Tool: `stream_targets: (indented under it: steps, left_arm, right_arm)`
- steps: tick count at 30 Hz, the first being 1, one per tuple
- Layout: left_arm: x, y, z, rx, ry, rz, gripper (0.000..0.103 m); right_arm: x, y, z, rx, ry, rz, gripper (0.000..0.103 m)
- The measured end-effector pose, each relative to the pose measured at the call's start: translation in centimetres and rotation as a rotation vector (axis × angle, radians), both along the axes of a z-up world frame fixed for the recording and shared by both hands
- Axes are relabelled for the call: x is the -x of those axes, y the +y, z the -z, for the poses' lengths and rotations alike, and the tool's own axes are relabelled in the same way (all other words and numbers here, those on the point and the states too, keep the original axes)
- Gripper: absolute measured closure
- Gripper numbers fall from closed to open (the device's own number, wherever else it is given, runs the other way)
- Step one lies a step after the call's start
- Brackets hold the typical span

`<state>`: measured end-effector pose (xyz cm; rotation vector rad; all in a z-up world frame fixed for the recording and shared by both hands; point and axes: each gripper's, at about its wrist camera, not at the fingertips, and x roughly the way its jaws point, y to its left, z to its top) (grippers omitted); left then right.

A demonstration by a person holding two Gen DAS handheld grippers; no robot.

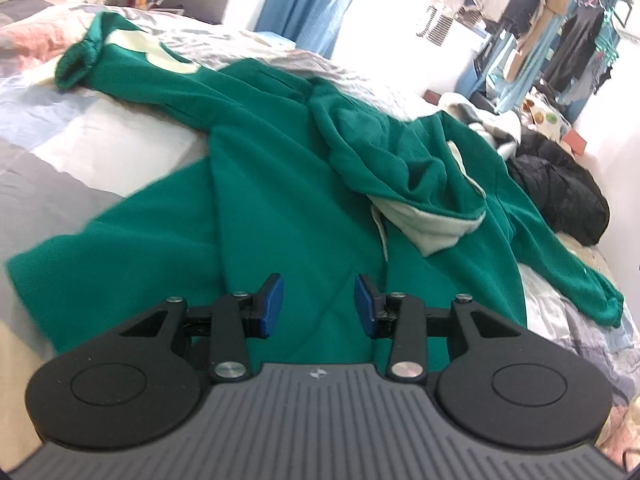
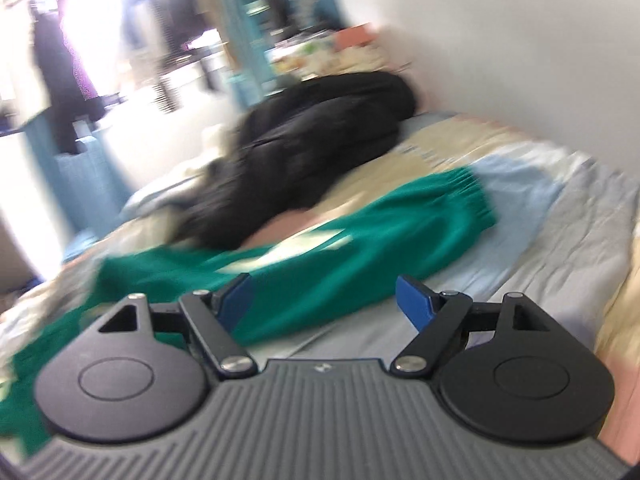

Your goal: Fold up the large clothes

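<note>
A large green hoodie [image 1: 280, 200] lies spread on the bed, its hood [image 1: 400, 168] bunched with the pale lining showing. One sleeve [image 1: 120, 60] stretches to the far left and the other [image 1: 560, 264] to the right. My left gripper [image 1: 320, 292] hovers over the hoodie's body, open, with nothing between its blue pads. In the blurred right wrist view, the right sleeve [image 2: 360, 240] lies across the bed and ends in a ribbed cuff [image 2: 472, 196]. My right gripper [image 2: 324, 292] stands open wide just above that sleeve, holding nothing.
A black jacket [image 2: 312, 152] is heaped on the bed beyond the sleeve, also seen as a black jacket [image 1: 560, 196] at the right. The patchwork bed cover [image 1: 80, 160] is wrinkled. A rack of hanging clothes [image 1: 560, 20] stands behind, and a white wall [image 2: 520, 40] borders the bed.
</note>
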<state>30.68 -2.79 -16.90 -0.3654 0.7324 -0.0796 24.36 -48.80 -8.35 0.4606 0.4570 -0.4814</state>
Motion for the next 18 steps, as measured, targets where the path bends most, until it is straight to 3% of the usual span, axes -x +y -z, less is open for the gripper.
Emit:
stream_targets:
  steps: [5, 11, 14, 18]
  left_arm:
    - [2.3, 3.0, -1.8, 0.006, -0.022, -0.045, 0.058]
    - [4.8, 7.4, -3.0, 0.032, 0.005, -0.133, 0.058]
    - [5.6, 9.8, -2.8, 0.065, 0.046, -0.188, 0.056]
    - [6.3, 13.0, -1.4, 0.175, 0.114, -0.252, 0.052]
  right_arm:
    - [3.4, 7.9, -1.1, -0.1, 0.023, -0.211, 0.023]
    - [6.8, 15.6, 1.1, -0.184, 0.1, -0.473, 0.023]
    - [7.4, 18.8, 2.9, -0.149, 0.172, -0.633, 0.023]
    - [7.9, 22.2, 4.1, 0.002, 0.257, -0.804, 0.023]
